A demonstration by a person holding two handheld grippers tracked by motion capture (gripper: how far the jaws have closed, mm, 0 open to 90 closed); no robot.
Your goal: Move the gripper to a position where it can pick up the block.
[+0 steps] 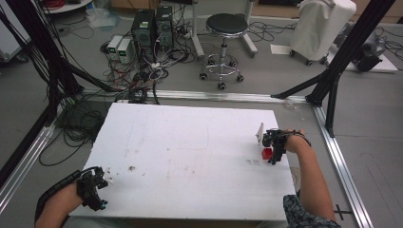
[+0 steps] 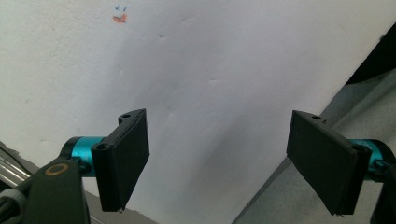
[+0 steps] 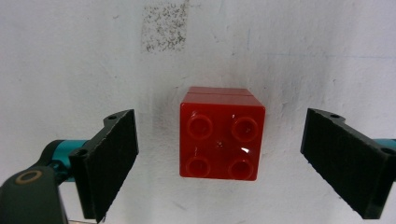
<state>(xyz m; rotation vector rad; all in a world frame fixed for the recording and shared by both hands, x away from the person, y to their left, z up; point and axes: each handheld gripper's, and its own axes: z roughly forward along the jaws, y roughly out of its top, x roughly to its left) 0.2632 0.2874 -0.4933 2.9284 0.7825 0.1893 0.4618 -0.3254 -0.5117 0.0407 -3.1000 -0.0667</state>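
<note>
The work in hand reads as picking up the red brick (image 3: 222, 135), a small square block with four studs on top, which sits flat on the white counter (image 1: 190, 152) near its right edge, at about 3 o'clock from the counter's middle in the high view. The right gripper (image 3: 219, 161) hangs over it with its jaws spread wide, one pad on each side of the brick and both still apart from it, so nothing is held yet. In the right gripper view the brick lies close to centred between the pads, a shade nearer the left one, and its side faces run roughly parallel to them. To do this step well, I judge that the gripper should come straight down until the pads span the brick's side walls below the studs, shift slightly so both pads meet the plastic together, and then close evenly; a lopsided closing could push the glossy brick sideways across the counter or twist it out of the grasp. A grey speckled smudge (image 3: 164, 25) marks the counter at 12 o'clock from the brick, and a small white upright piece (image 1: 259, 133) stands near the gripper at about 11 o'clock in the high view. The left gripper (image 1: 95, 187) rests at the counter's near left corner, around 8 o'clock, its jaws wide and empty. No container stands on the counter, so there are no contents to report.
</note>
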